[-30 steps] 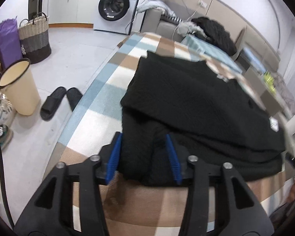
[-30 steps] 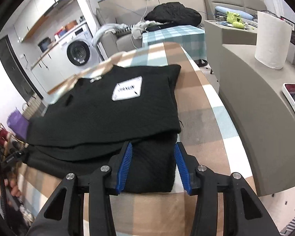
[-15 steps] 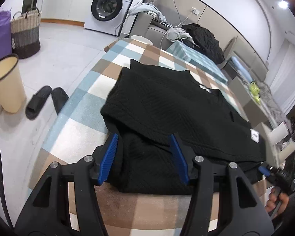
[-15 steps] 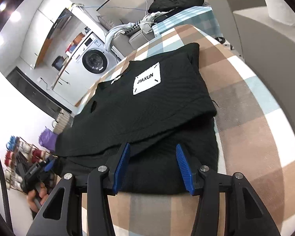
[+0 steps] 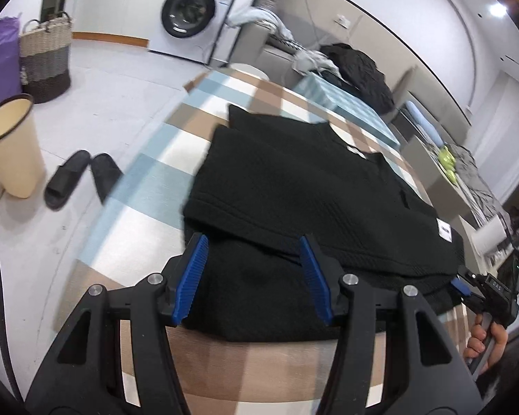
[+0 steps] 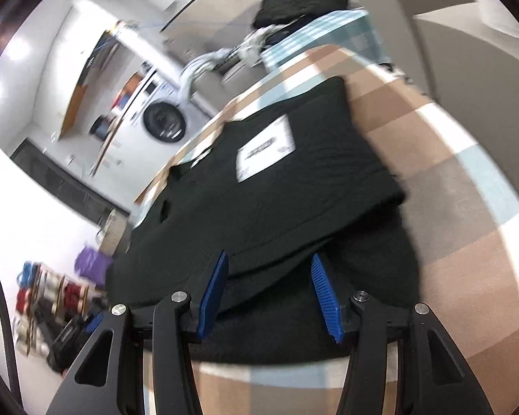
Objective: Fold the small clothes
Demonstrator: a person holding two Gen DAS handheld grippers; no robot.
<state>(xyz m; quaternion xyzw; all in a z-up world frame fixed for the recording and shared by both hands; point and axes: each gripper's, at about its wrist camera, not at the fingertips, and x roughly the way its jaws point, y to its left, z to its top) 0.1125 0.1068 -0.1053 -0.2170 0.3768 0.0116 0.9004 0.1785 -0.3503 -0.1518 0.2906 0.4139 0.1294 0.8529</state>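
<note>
A: Where was the black garment [image 5: 315, 200] at that moment?

B: It lay on the checked table [image 5: 131, 214], close to the near edge, with its upper layer already folded over the lower one. A white label [image 6: 264, 148] showed on top, toward the right side of the table.

A: And the two grippers?

B: The left gripper [image 5: 254, 275] stood half open over the near left corner of the garment. The cloth was between its blue pads, but the pads did not press on it. The right gripper [image 6: 271, 294] was the same at the near right corner: jaws apart, cloth between them, no grip.

A: What had just changed?

B: A second before, the pads were closer to the cloth at both corners. After that the jaws widened a little and both grippers drew back slightly and tilted. The garment stayed flat where it was put. I think the fold was just released, so this fold seemed finished and another fold, or the next garment, could follow.

A: What else was around?

B: On the floor beyond the left edge stood a cream bin [image 5: 12, 145], a pair of black slippers [image 5: 83, 176] and a woven basket [image 5: 45, 58]. A washing machine [image 5: 193, 10] was far behind. A second pile of dark clothes [image 5: 360, 72] lay past the far end of the table.

A: Was anything in the way?

B: No, nothing lay on the table near the garment. Only the right view was blurred, so I could not judge small details there.
</note>
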